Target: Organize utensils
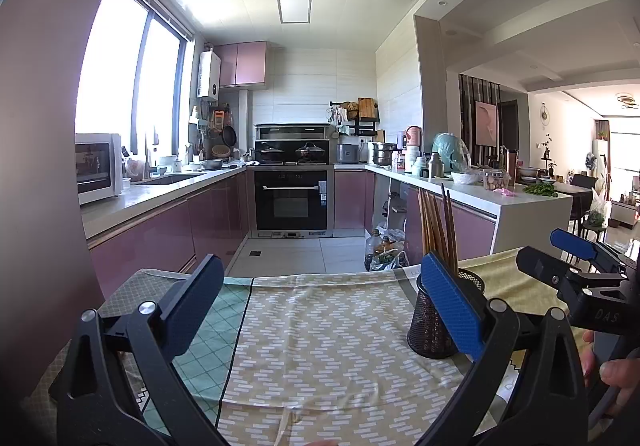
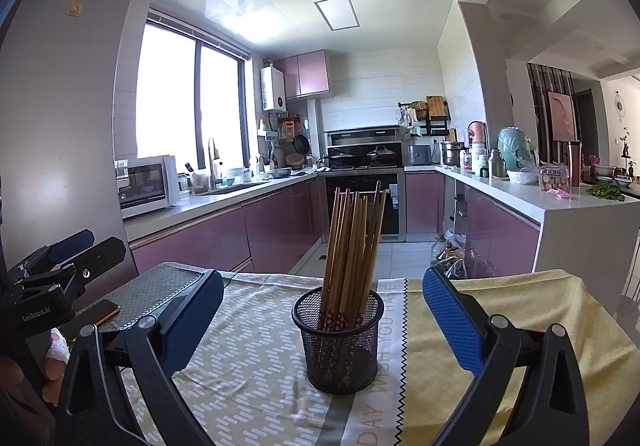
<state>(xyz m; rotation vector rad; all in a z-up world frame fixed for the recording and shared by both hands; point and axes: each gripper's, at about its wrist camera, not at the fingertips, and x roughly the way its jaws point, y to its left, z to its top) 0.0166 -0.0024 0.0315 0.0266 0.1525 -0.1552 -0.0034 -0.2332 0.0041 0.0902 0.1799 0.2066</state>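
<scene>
A black mesh cup (image 2: pixel 339 342) stands upright on the cloth-covered table, holding several wooden chopsticks (image 2: pixel 354 242) tips up. My right gripper (image 2: pixel 320 298) is open and empty, its fingers either side of the cup and a little short of it. In the left wrist view the same cup (image 1: pixel 430 326) sits behind the right finger, with the chopsticks (image 1: pixel 438 230) above it. My left gripper (image 1: pixel 320 294) is open and empty over the patterned cloth, to the left of the cup. The right gripper also shows in the left wrist view (image 1: pixel 560 254), open.
Patterned cloths (image 1: pixel 320 334) cover the table. A phone (image 2: pixel 98 316) lies at the table's left edge. Beyond the table's far edge is the kitchen floor, with pink cabinets, an oven (image 1: pixel 291 200) and a white counter (image 2: pixel 560 202) at the right.
</scene>
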